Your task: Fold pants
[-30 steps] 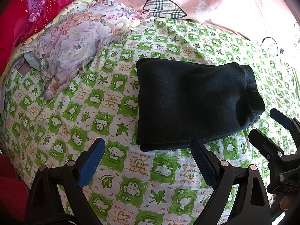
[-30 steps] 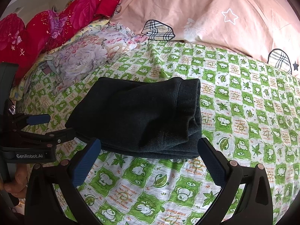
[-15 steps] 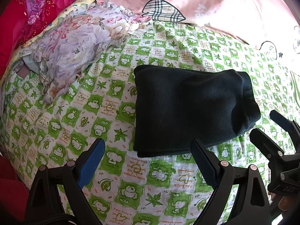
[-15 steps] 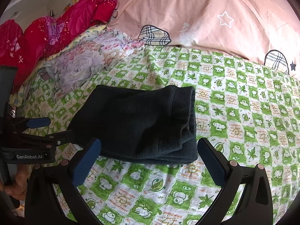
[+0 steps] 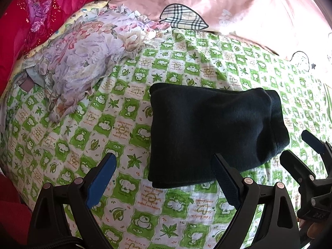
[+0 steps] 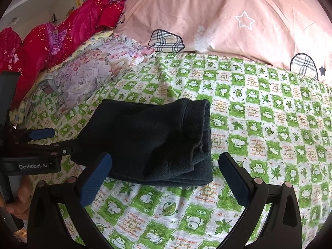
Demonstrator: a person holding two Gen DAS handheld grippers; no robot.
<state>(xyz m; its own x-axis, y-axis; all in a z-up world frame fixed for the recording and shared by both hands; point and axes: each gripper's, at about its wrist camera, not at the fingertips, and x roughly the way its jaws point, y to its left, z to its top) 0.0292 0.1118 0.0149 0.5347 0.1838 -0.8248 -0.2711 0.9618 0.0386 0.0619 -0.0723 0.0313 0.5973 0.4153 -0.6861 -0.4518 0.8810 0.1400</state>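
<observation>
The dark pants are laid folded on the green-checked sheet. Left gripper and right gripper are held wide open, empty.

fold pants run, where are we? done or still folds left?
Looks done: the dark pants lie in a compact, layered rectangle on the green checkered sheet. In hand: nothing; left gripper and right gripper are both open, clear of the fabric. Left: at most tidying the bulgy right-hand end.
</observation>
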